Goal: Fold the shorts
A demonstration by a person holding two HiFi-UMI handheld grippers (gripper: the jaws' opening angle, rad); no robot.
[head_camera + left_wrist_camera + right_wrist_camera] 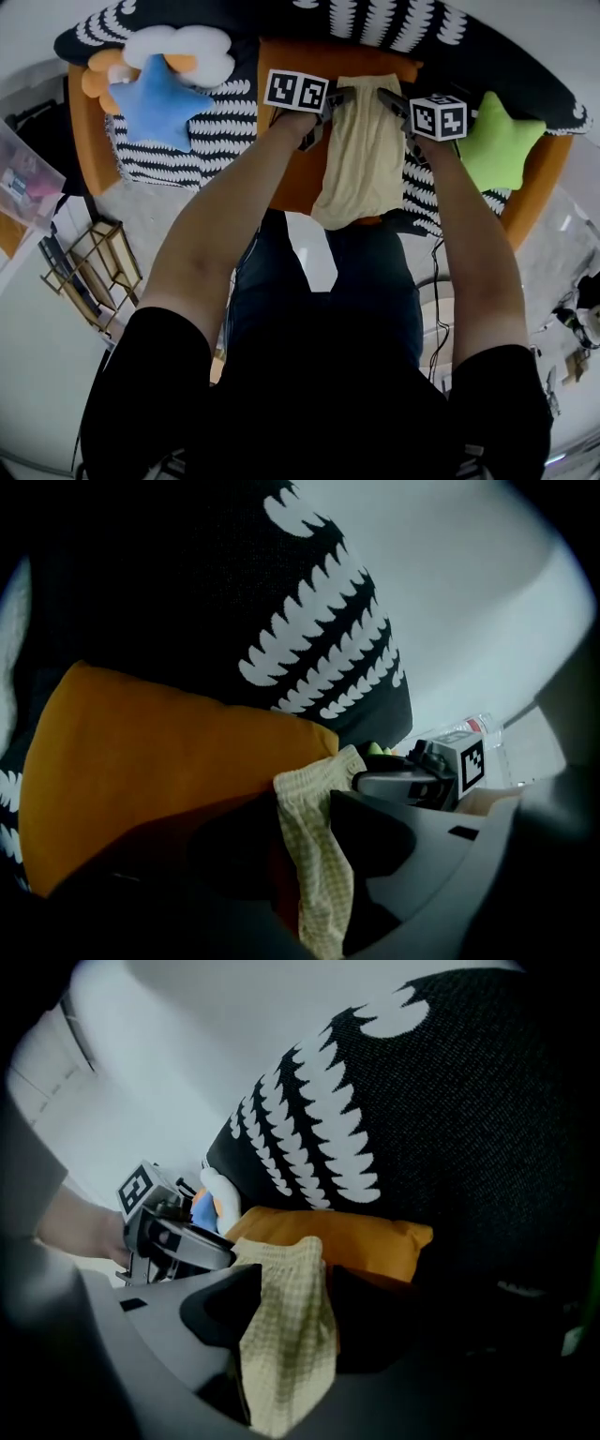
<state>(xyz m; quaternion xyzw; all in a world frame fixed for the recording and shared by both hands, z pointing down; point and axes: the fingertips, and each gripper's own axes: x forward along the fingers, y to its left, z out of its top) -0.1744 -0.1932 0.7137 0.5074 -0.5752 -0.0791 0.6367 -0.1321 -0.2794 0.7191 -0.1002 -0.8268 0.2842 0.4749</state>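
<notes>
Pale yellow checked shorts [361, 159] lie lengthwise on an orange cushion [298, 173], their near end hanging over its front edge. My left gripper [335, 97] is at the far left corner of the shorts and my right gripper [389, 99] at the far right corner. In the left gripper view a bunched fold of the shorts [321, 864] fills the gap between the jaws of the left gripper [305, 850]. In the right gripper view the shorts [286, 1344] hang pinched in the right gripper [291, 1316]. Each camera also catches the other gripper close by.
The cushion sits on a sofa under a black cover with white markings [216, 122]. A blue star pillow [159, 98] and a white cloud pillow [183, 47] lie at the left, a green star pillow [502, 141] at the right. A wire rack [89, 262] stands on the floor.
</notes>
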